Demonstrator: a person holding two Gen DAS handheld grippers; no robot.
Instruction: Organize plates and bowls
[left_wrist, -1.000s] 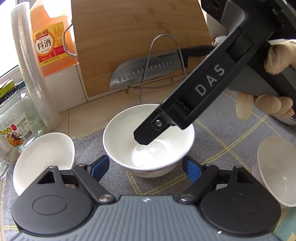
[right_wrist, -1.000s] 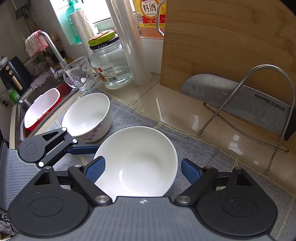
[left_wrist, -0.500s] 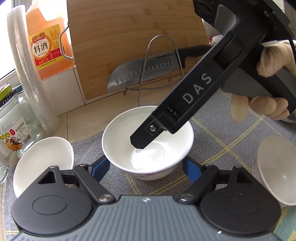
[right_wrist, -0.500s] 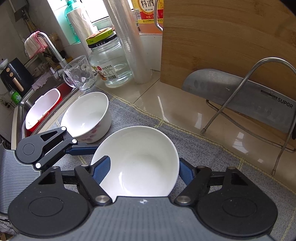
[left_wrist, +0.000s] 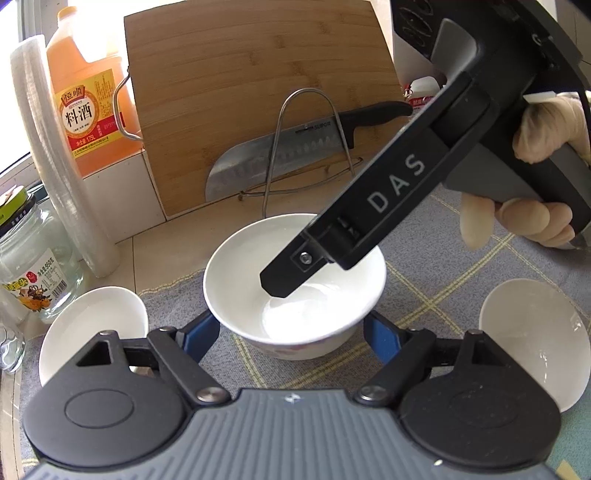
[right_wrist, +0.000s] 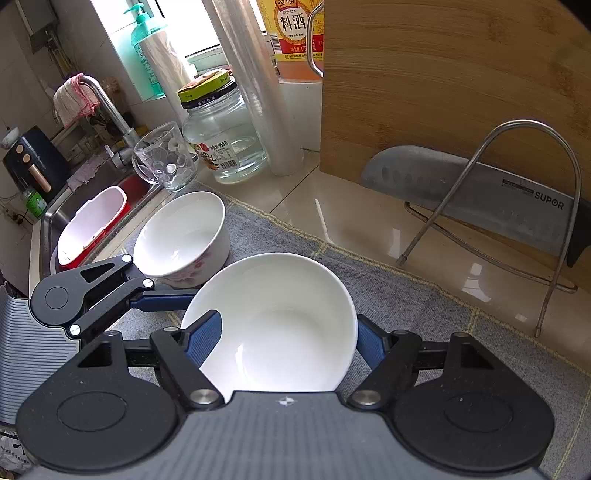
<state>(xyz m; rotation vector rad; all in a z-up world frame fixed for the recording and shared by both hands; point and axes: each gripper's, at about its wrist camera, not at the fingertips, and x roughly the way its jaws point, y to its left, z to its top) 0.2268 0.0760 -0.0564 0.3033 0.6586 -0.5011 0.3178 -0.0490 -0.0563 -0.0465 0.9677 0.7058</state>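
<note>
**Right gripper clamped on middle bowl, left gripper astride it**

A bamboo cutting board leans upright at the back of the counter, with a steel cleaver with a black handle resting against it in a bent wire rack. Left of the board stand an orange bottle of cooking wine, a roll of clear cling film, a glass jar with a green lid holding clear liquid, and a dimpled glass mug. Beyond them a steel sink holds a red and white tub.

On the grey checked mat sit three white ceramic bowls, all empty. The middle bowl is held by the right gripper, its blue pads pressed against the bowl's walls on both sides. The left gripper straddles the same bowl with its jaws partly apart; whether its pads touch cannot be told. A flower-patterned bowl stands just beside on the sink side, and a third bowl is well apart on the opposite side. A gloved hand grips the right tool's handle.
</note>
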